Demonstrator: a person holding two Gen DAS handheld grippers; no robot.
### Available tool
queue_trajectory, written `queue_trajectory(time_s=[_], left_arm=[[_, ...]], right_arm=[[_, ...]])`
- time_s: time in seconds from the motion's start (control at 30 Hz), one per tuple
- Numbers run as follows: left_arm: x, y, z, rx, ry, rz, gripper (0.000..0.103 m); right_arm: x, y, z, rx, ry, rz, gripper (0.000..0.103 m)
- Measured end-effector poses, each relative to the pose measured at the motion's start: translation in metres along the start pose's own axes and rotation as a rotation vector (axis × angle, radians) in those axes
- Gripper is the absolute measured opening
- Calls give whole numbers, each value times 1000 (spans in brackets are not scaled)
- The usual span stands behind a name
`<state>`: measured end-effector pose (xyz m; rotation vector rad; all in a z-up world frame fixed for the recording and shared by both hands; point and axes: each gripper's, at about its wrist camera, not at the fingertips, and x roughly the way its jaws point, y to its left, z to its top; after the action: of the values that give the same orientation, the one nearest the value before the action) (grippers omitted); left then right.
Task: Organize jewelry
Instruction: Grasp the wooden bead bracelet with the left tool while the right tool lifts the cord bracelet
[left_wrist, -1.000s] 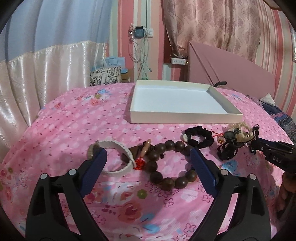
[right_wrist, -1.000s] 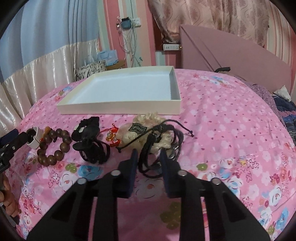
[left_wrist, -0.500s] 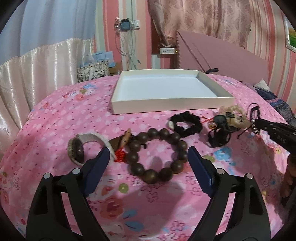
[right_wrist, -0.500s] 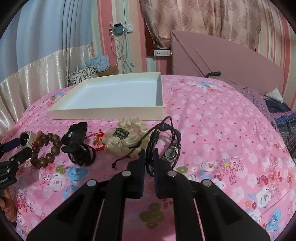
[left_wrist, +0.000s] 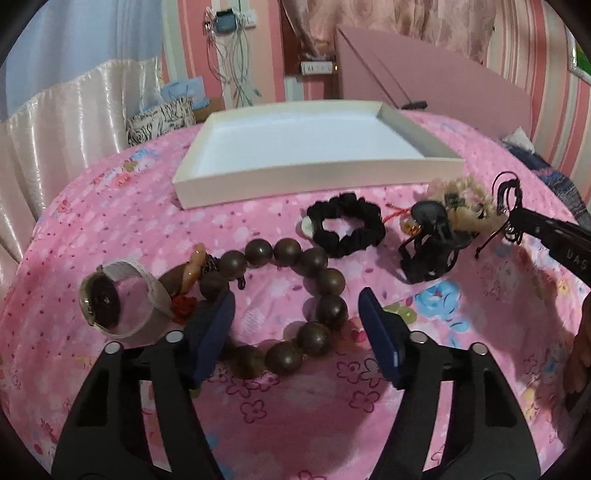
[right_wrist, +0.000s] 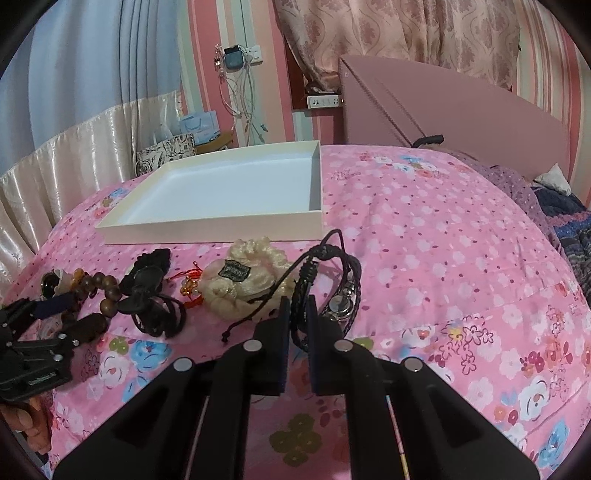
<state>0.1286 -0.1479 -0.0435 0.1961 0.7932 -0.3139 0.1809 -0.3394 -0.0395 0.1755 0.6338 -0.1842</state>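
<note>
A bracelet of big brown wooden beads (left_wrist: 327, 280) lies on the pink flowered bedspread. My left gripper (left_wrist: 295, 321) straddles it with its jaws closing. The left pad overlaps the beads at the near left, while the right pad stands just clear of them. In the right wrist view my right gripper (right_wrist: 297, 308) is shut on a black cord bracelet (right_wrist: 317, 266), which loops up in front of the pads. That gripper (left_wrist: 554, 240) also shows at the right edge of the left wrist view. A shallow white box (left_wrist: 314, 177) (right_wrist: 221, 230) lies open behind the jewelry.
Along the box front lie a watch with a white band (left_wrist: 107, 302), a black scrunchie (left_wrist: 347, 225), a black hair claw (left_wrist: 432, 247) (right_wrist: 147, 295), a red-corded charm (right_wrist: 190, 284) and a cream scrunchie (right_wrist: 243, 280). The left gripper (right_wrist: 44, 325) is at the left edge.
My left gripper came forward and down over the bead bracelet, and its jaws narrowed. The right gripper's jaws closed on the black cord bracelet, then held still.
</note>
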Motion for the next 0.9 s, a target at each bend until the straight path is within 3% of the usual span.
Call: queue_trajectory(time_s=[0.1,0.27,0.4,0.57,0.7,0.9], left_arm=[[16,-4,3,8,57,-9,52],[25,-11,4,21,76,-33,43],[27,-9,6,3,67,-60,20],[22,-10,5,-1,48,-76,17],[7,-14,7,29,-24,-93,17],[-26,-14,22,23,-103,-141,17]], right_arm=[[1,3,0,-12,2,5,8],[1,1,-1,2,5,14,8],[1,1,-1,3,4,13,8],[-1,1,-1,4,-17,12,8],[-11,4,-1,-10,-50,8,8],[-43,7,10,-12,-128,82,8]])
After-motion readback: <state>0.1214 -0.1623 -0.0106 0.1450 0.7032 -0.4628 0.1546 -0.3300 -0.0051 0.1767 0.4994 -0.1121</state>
